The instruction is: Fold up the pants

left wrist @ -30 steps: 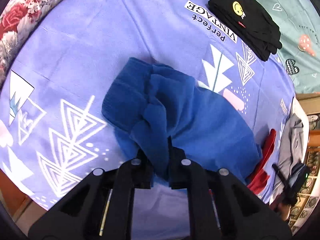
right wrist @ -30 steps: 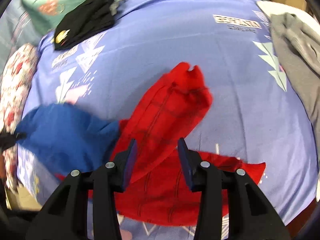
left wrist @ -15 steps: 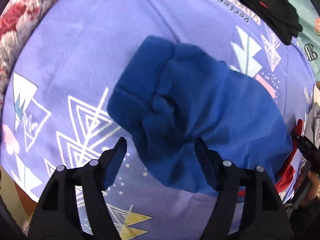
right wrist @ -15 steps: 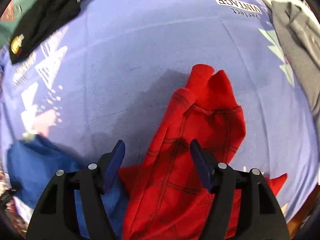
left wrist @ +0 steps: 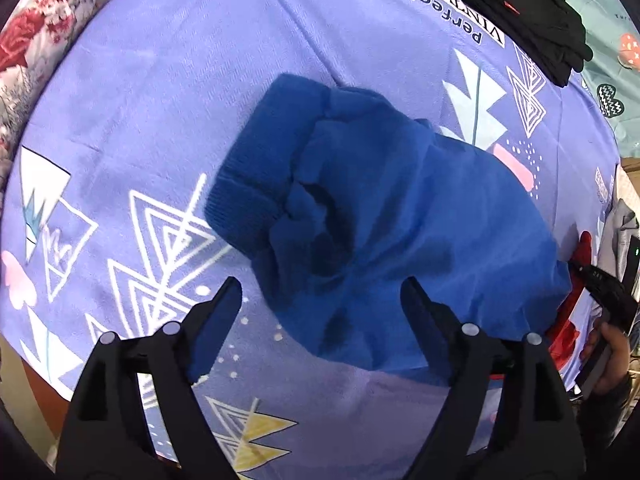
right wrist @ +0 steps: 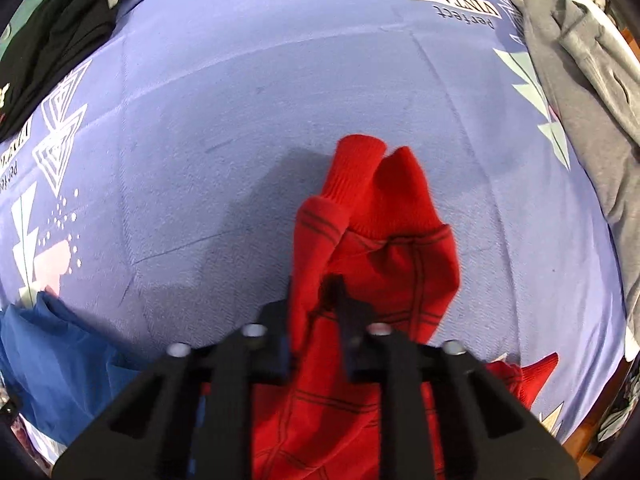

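The pants are half blue, half red. The blue leg (left wrist: 380, 216) lies bunched on the purple sheet (left wrist: 208, 64), its ribbed cuff (left wrist: 260, 176) turned to the left. My left gripper (left wrist: 320, 300) is open above its near edge, jaws wide apart, holding nothing. In the right wrist view the red leg (right wrist: 384, 248) with dark grid lines is pinched between the jaws of my right gripper (right wrist: 316, 292), which is shut on it. Its two ribbed cuff ends (right wrist: 360, 172) point away. The blue part (right wrist: 52, 356) shows at the lower left.
A folded black garment (left wrist: 516, 12) with a yellow smiley lies at the far right of the sheet. A grey garment (right wrist: 580, 80) lies along the right side. A floral cushion (left wrist: 36, 28) borders the far left. The bed edge runs below both grippers.
My left gripper let go of the blue leg and opened wide, then stayed over it. My right gripper opened, moved onto the red leg and has now shut on it.
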Action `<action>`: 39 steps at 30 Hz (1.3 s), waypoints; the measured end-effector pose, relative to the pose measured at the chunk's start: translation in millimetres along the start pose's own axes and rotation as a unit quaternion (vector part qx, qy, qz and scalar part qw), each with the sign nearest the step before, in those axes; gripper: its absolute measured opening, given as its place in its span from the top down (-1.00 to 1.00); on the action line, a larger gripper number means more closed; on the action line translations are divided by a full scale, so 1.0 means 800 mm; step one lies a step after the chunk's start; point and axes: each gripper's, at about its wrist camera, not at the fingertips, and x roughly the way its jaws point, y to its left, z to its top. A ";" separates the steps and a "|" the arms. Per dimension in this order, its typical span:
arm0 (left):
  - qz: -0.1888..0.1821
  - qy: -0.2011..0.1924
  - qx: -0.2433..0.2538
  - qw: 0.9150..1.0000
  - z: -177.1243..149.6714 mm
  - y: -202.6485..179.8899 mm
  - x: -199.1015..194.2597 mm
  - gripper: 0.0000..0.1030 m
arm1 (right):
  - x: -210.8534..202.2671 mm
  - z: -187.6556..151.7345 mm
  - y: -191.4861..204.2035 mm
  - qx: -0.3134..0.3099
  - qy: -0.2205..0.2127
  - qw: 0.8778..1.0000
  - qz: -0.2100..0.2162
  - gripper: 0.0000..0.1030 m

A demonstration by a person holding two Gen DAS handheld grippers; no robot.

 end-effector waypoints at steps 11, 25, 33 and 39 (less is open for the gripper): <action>0.029 0.003 0.006 1.000 0.013 -0.001 0.016 -0.61 | -0.105 -0.036 -0.114 0.063 -0.090 0.985 0.133 0.92; 0.058 0.023 0.067 0.996 0.024 -0.016 0.049 -0.64 | -0.071 -0.210 -0.245 0.175 -0.081 0.957 0.217 0.82; 0.045 0.019 0.061 0.997 0.026 -0.009 0.045 -0.63 | -0.086 -0.210 -0.272 0.233 -0.114 0.942 0.215 -0.11; 0.036 0.014 0.048 0.998 0.021 0.002 0.047 -0.63 | -0.100 -0.168 -0.255 0.179 -0.118 0.958 0.189 0.62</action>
